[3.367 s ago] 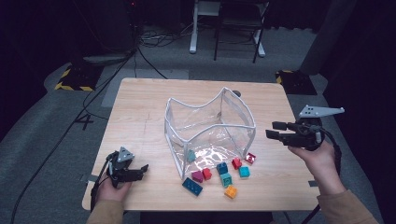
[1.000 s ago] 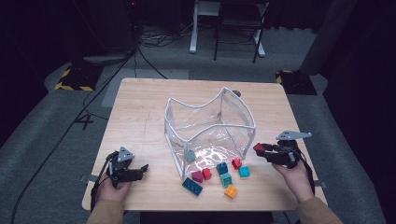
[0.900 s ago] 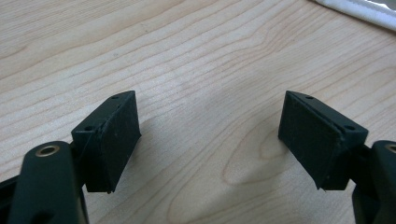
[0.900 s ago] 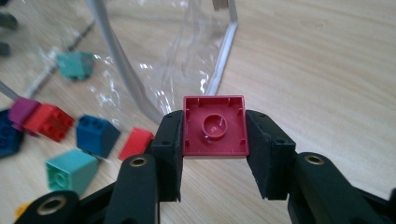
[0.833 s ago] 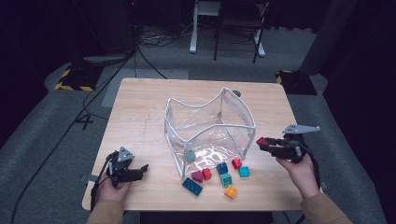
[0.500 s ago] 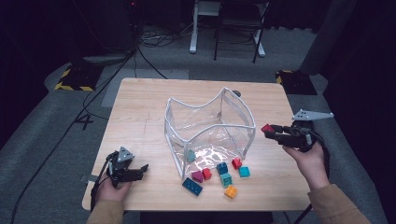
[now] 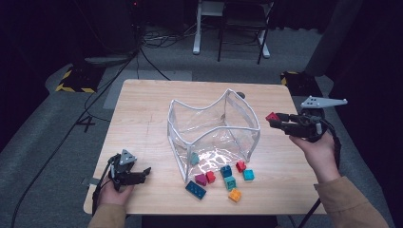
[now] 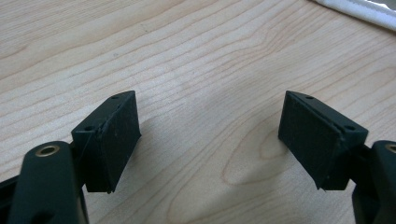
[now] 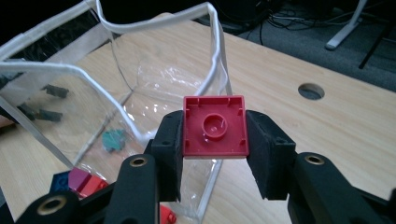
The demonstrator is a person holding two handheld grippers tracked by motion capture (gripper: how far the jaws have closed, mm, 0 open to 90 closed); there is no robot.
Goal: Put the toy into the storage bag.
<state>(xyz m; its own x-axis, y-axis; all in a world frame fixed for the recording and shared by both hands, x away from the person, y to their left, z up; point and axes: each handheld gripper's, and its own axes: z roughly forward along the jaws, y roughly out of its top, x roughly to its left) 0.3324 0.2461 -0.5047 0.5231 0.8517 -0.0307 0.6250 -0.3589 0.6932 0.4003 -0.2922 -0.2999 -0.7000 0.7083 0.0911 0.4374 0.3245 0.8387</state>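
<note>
High view shows the wooden table [image 7: 142, 109] with the clear plastic bag [image 7: 214, 128] standing open at its middle, loose blocks [image 7: 223, 178] scattered just in front of it. The right gripper [image 7: 280, 124] is raised beside the bag's right rim, its jaws clamped on a red block [image 9: 215, 127] whose hollow underside faces the camera. The left gripper [image 8: 210, 140] rests low over the table's near left corner, jaws spread wide apart, holding nothing
</note>
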